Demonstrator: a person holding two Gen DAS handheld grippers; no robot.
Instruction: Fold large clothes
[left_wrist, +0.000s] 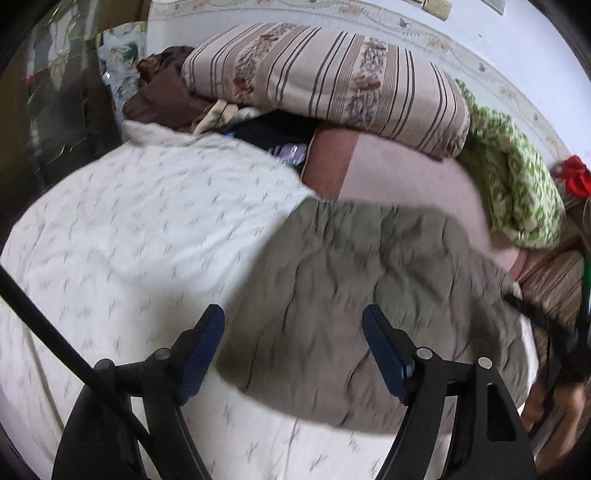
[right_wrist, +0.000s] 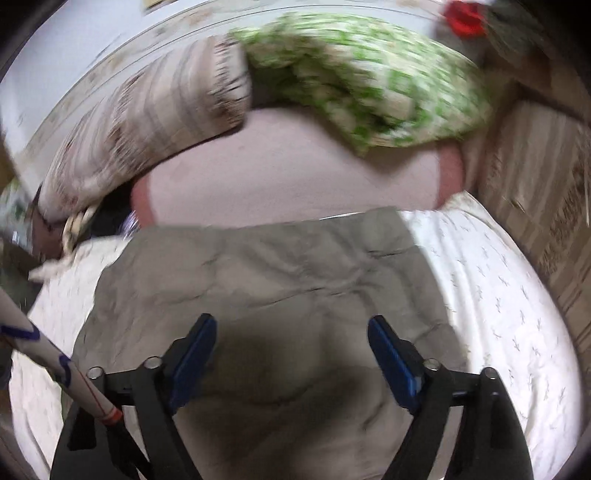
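My left gripper (left_wrist: 293, 317): jaws spread wide, nothing between the blue pads (left_wrist: 384, 350), tilted downward. My right gripper (right_wrist: 291, 326): same, jaws wide apart and empty, angled down. My right hand (left_wrist: 554, 398) shows blurred at the left camera's edge.

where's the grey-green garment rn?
The grey-green garment lies flat on the white printed bedspread, centre of the right wrist view, just below the pink blanket.

Open white bedspread (left_wrist: 110, 229) left of the olive garment (left_wrist: 351, 295), striped pillow (left_wrist: 325, 81) and green blanket (left_wrist: 517, 184) crowding the far side
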